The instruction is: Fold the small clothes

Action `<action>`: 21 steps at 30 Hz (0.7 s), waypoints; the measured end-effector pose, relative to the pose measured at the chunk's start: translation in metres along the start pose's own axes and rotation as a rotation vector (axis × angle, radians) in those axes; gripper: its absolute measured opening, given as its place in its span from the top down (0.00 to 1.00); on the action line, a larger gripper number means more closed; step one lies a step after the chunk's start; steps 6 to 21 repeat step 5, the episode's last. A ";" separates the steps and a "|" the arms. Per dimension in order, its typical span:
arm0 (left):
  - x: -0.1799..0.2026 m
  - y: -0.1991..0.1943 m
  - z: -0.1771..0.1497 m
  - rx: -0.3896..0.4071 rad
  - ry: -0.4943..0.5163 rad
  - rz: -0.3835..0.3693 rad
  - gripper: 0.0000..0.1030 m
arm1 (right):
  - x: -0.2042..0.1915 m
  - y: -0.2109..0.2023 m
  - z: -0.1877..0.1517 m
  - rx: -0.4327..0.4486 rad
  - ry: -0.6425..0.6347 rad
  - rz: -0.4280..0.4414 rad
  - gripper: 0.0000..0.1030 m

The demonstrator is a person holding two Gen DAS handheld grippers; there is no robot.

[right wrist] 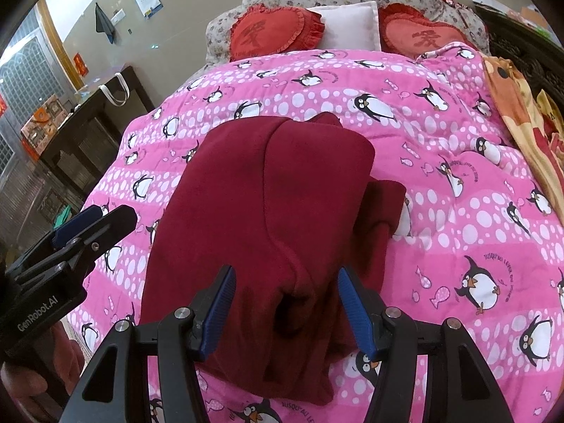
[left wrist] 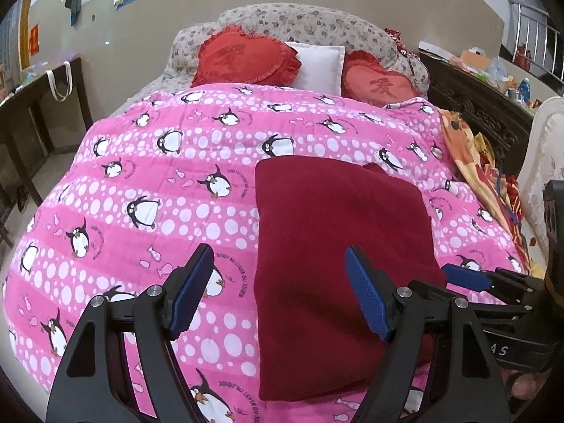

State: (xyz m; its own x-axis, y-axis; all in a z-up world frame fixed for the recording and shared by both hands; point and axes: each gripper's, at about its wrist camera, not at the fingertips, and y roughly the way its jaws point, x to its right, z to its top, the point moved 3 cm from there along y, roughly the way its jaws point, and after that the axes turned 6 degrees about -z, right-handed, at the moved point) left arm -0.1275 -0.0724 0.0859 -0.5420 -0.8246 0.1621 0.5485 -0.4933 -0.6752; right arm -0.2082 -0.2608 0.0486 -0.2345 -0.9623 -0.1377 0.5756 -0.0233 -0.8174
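A dark red garment (left wrist: 338,246) lies folded lengthwise on a pink penguin-print quilt (left wrist: 158,183). In the right wrist view the garment (right wrist: 264,204) shows a fold ridge down its middle and a part sticking out at its right. My left gripper (left wrist: 278,289) is open and empty, hovering over the garment's left edge near its near end. My right gripper (right wrist: 285,306) is open and empty, just above the garment's near end. Each gripper shows in the other's view: the right one (left wrist: 469,278) by the garment's right edge, the left one (right wrist: 91,222) beside its left edge.
Two red heart cushions (left wrist: 243,58) and a white pillow (left wrist: 320,63) lie at the head of the bed. An orange patterned blanket (left wrist: 472,162) lies along the quilt's right side. A dark table (right wrist: 88,130) stands left of the bed and a dark carved cabinet (left wrist: 476,105) at the right.
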 end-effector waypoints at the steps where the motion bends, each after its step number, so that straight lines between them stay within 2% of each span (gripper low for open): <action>1: 0.000 0.000 0.000 0.001 -0.001 -0.001 0.26 | 0.000 0.000 0.000 0.001 0.000 0.000 0.44; 21: -0.001 0.001 0.000 -0.009 -0.012 0.000 0.26 | 0.003 -0.001 0.000 0.005 0.008 -0.002 0.44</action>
